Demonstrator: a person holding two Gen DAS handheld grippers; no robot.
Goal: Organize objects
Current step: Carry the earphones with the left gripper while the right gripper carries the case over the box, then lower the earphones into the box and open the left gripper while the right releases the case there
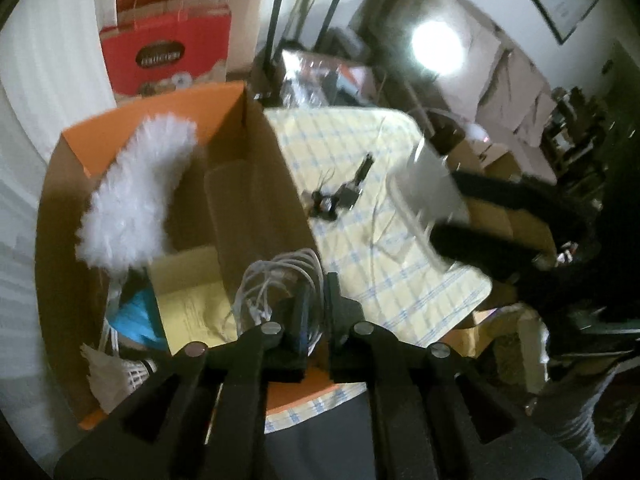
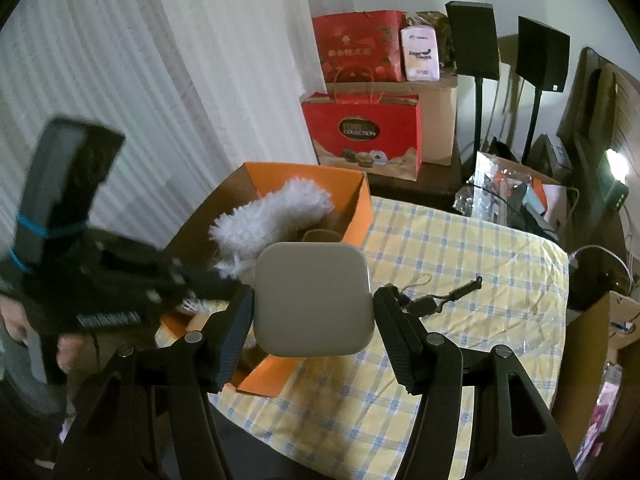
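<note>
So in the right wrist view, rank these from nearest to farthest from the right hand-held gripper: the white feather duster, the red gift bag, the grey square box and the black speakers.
1. Grey square box, between the right hand-held gripper's fingers.
2. White feather duster, just behind, in the orange box.
3. Red gift bag, on the floor beyond.
4. Black speakers, on stands, upper right.

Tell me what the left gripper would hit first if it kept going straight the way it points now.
Most likely the bundle of white cable pinched at the left gripper tips, then the brown wall of the orange box below it. Depth is hard to judge in this fisheye view.
</note>
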